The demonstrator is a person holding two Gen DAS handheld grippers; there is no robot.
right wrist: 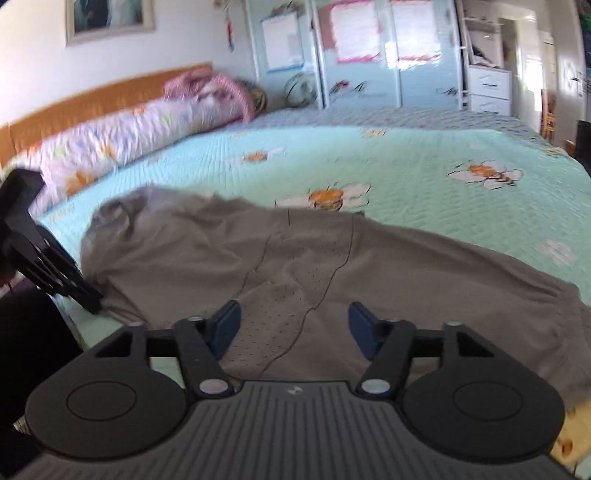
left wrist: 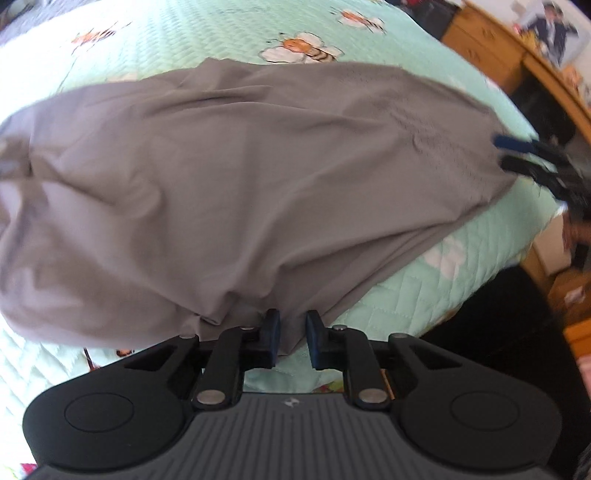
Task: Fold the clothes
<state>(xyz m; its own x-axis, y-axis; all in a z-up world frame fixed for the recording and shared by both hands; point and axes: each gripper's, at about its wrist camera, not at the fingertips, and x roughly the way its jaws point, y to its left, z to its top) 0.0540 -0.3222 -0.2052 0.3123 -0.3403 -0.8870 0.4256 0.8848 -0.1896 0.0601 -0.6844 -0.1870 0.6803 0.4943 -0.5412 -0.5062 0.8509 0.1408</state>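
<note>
At the near edge of the bed, the left tongs (left wrist: 291, 338) point steeply down, their blue pads narrowly parted with the hem of the grey garment (left wrist: 236, 177) between them; whether they pinch it I cannot tell. The right tongs (right wrist: 293, 328) stand spread above its perforated mesh panel. The thin, smooth, rumpled cloth lies across the mint quilted bedspread (right wrist: 424, 155) printed with bees.

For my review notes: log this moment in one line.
grey garment spread on bed quilt | left gripper at near edge, gap visible | right gripper open over cloth
</note>
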